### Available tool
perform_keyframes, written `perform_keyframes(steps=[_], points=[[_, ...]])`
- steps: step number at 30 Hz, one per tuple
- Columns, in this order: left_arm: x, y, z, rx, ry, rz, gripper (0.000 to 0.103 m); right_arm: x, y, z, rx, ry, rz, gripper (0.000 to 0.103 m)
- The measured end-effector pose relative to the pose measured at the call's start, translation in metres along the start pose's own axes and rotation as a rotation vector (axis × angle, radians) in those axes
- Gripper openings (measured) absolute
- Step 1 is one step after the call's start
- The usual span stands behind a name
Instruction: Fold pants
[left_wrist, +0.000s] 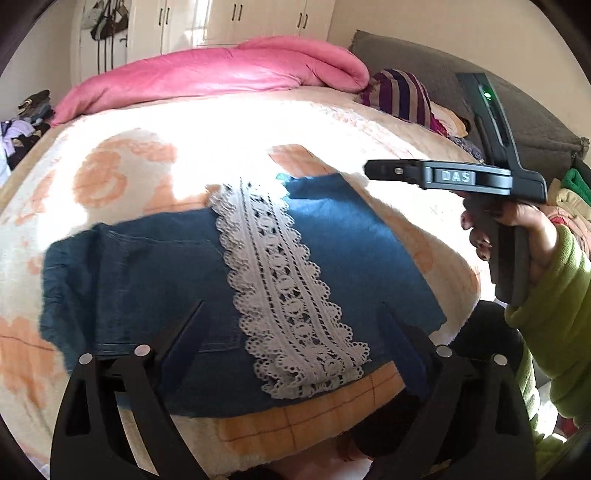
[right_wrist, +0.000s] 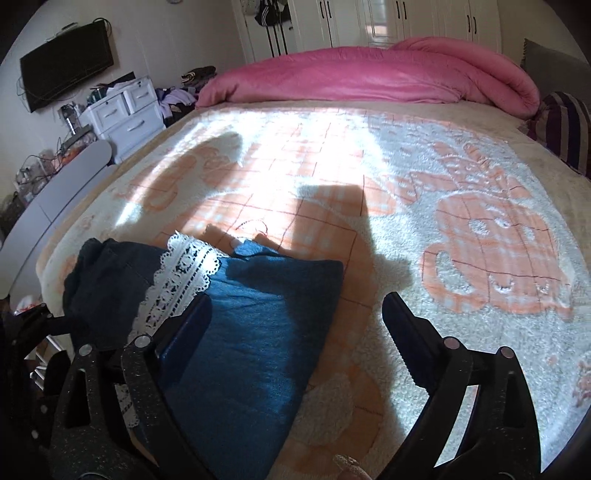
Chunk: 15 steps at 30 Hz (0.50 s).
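Observation:
Blue denim pants lie folded into a compact rectangle on the bed, with a white lace strip running down the middle. My left gripper is open, held just above the near edge of the pants, holding nothing. The right gripper body shows at the right in the left wrist view, held in a hand above the bed. In the right wrist view the pants lie at lower left with the lace on their left part. My right gripper is open and empty above the pants' right edge.
The bed carries a cream and orange fleece blanket. A rolled pink duvet lies along the far side. A striped pillow and grey headboard are at right. White drawers, a wall TV and clothes piles stand beside the bed.

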<state>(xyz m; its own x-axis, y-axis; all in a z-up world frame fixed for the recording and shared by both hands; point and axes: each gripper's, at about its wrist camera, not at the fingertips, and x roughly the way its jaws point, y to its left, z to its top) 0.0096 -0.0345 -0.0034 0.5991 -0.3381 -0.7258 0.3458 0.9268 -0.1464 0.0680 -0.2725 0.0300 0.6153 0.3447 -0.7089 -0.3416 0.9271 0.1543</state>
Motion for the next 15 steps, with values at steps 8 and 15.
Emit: perform_keyframes(steps=[8, 15], points=[[-0.023, 0.013, -0.001, -0.04, -0.023, 0.069, 0.098, -0.022, 0.015, 0.011, -0.026, -0.057, -0.015, 0.093], [-0.039, 0.033, -0.007, -0.103, -0.035, 0.115, 0.098, -0.032, 0.036, 0.019, -0.067, -0.079, -0.002, 0.094]])
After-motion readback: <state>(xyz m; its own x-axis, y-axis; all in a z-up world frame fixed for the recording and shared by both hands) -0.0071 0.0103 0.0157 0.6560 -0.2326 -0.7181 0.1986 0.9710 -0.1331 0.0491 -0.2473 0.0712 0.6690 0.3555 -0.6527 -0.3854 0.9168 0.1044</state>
